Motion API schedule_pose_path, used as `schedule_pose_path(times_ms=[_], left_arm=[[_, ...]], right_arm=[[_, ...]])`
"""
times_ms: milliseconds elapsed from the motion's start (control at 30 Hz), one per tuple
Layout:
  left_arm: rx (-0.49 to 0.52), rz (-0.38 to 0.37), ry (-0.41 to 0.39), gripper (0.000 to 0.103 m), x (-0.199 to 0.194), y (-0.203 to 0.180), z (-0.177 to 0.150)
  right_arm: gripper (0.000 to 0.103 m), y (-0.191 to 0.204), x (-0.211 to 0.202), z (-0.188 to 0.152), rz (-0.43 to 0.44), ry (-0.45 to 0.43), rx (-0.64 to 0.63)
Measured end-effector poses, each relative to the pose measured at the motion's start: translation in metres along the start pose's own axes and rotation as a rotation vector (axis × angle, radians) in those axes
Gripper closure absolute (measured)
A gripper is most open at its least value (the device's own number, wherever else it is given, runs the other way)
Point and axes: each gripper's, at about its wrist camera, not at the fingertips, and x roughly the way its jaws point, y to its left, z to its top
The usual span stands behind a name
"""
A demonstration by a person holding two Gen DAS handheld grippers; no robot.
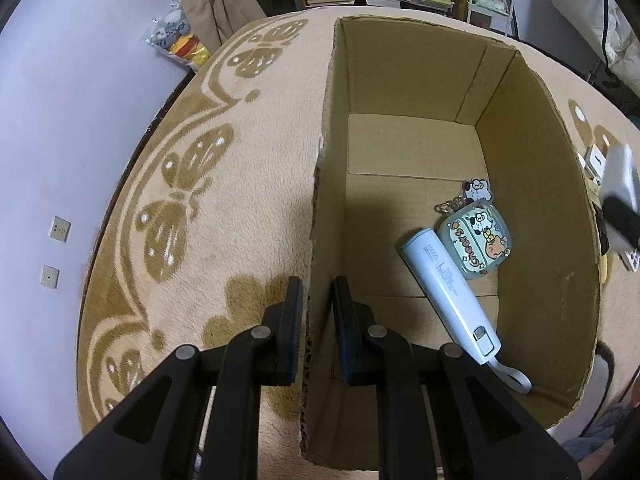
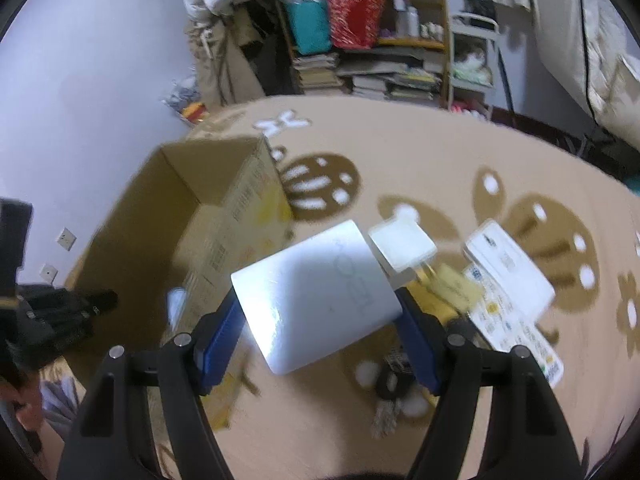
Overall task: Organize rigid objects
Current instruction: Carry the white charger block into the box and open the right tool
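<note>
Gripping box (image 1: pixel 320 200) wall: left tool (image 1: pixel 317 300). Right tool (image 2: pixel 320 320) clamps white slab (image 2: pixel 316 296) beside box; view blurred.

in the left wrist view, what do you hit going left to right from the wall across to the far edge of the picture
wall sockets → butterfly rug → left gripper astride the near wall of the cardboard box → blue power bank → cartoon case → right box wall → white block held at the edge

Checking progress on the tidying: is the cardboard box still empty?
No: a pale blue power bank and a cartoon case lie inside the cardboard box.
</note>
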Motion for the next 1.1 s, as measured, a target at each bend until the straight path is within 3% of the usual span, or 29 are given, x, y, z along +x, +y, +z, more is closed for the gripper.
schedule_pose_path(times_ms=[367,767,1100], left_arm=[[0.002,0.001,0.002,0.088,0.000,-0.001,0.001],[-0.008,-0.010,0.005,0.088,-0.002,0.001,0.001],[-0.014,-0.017,0.008,0.088,-0.001,0.001,0.002]], right_arm=[[0.025,0.038,0.009,0.041,0.030,-0.042,-0.047],[0.025,0.068,0.024,0.043,0.076,-0.050,-0.077],[0.025,0.082,0.028,0.043,0.056,-0.062,-0.119]])
